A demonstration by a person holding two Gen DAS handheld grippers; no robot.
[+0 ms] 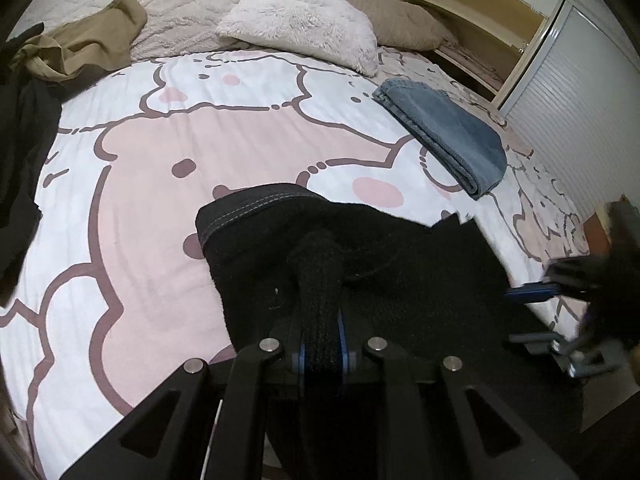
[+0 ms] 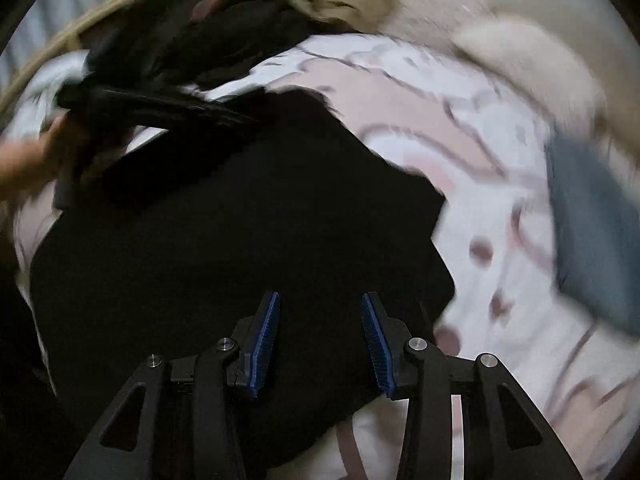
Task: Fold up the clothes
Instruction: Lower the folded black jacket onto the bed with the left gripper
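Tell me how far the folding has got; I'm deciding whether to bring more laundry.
Done: one blue-grey garment lies folded on the bed. In hand: the left gripper pinches a black garment; the right gripper is open above it. Left: a khaki garment and dark clothes lie unfolded.

Both wrist cameras look steeply down along their claws, close over the bed (image 1: 168,184). Both views share the black garment (image 1: 400,272) at 6 o'clock and the blue towel (image 1: 448,136) toward 2 o'clock.
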